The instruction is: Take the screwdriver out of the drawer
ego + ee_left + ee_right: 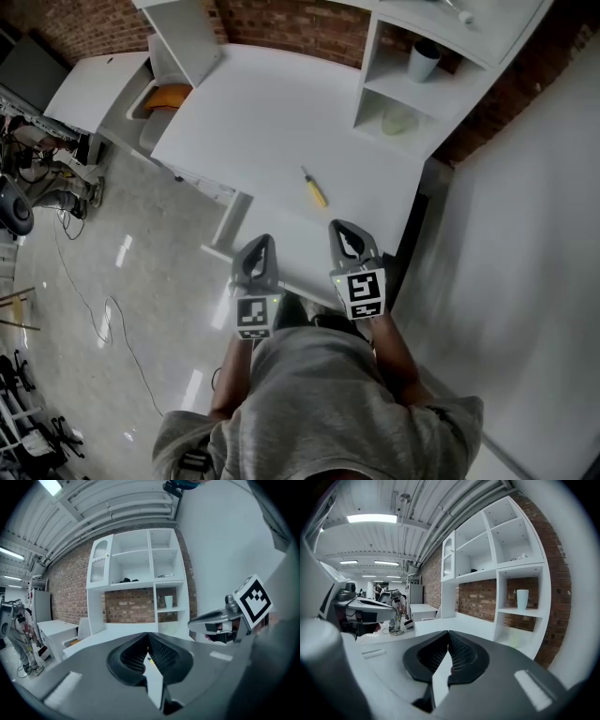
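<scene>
Matt white desk (272,122), rough brick wall (291,26), glossy floor (141,262), screwdriver (314,187) with yellow plastic handle, grey cloth shirt (319,403)

Your left gripper (262,242): jaws together, nothing between them | your right gripper (339,228): jaws together, nothing between them | you hold both side by side, close in front of you, pointing forward.
</scene>
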The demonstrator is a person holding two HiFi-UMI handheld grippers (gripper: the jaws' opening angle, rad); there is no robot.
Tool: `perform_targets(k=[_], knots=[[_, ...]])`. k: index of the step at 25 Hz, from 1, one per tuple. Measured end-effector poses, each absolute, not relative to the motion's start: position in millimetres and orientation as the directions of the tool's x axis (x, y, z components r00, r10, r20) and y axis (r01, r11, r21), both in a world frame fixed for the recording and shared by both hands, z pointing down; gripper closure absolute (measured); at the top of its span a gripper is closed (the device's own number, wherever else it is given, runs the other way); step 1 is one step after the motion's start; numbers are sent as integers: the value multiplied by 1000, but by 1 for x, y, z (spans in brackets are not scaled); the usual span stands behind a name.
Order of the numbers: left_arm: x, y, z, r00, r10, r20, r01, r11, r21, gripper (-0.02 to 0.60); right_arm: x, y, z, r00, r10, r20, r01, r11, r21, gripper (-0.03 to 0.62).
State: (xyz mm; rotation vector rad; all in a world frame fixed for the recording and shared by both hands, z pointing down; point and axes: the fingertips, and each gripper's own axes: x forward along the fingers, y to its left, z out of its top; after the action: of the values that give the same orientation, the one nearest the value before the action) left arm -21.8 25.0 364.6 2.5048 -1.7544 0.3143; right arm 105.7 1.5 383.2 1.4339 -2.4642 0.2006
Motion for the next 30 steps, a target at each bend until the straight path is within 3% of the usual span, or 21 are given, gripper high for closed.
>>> perform_targets(k=[30], knots=[[-32,39,370,302,-926,226,-945,-322,-56,569,108,17,391,-471,-815,337,-862,507,23,591]])
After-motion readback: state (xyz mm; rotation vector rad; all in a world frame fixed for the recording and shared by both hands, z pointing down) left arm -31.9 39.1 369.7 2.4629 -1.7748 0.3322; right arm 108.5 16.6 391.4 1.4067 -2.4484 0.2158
